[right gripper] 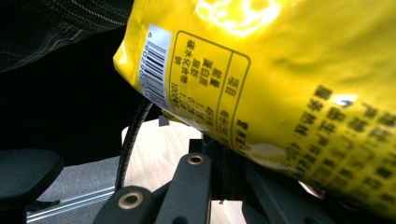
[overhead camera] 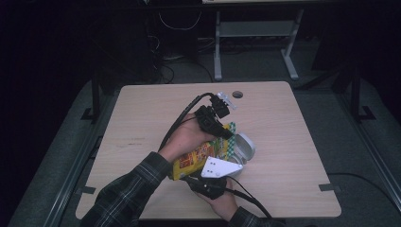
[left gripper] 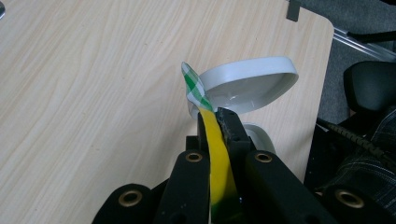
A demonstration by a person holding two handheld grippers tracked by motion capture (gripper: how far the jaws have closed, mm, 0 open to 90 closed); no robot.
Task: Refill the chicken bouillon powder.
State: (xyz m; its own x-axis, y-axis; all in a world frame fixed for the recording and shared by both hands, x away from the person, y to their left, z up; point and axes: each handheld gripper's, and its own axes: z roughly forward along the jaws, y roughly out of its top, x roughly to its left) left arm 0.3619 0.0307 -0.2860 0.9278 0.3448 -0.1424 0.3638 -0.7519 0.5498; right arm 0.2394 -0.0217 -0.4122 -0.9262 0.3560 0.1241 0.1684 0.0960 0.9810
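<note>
Black jaws of your left tongs (left gripper: 215,122) were pressed together on the thin top edge of the yellow snack bag (left gripper: 218,158), right below its green-checked corner, and just past that corner sat the white bowl (left gripper: 247,84) on the counter (left gripper: 93,93). From above, you held the bag (overhead camera: 198,158) tilted off the counter between your two hands, its top end leaning over the bowl (overhead camera: 246,146). Your right tongs (overhead camera: 208,185) came in at the bag's lower end; in the right gripper view the bag's printed back (right gripper: 261,70) lay right over those jaws, and they looked clamped on its bottom seam, though the exact bite was hidden.

You had several ways to lose it from there. Your left grip sat on a narrow strip of slick film, so a sharp tug could have slid the edge out of the jaws. If you had pulled both ends apart unevenly, the seam could have torn crookedly and thrown the contents onto the counter instead of into the bowl. The bowl was light and loose, so the bag's corner or your left tongs could have nudged it or tipped it. Whether the bag was already open at the top could not be told.
</note>
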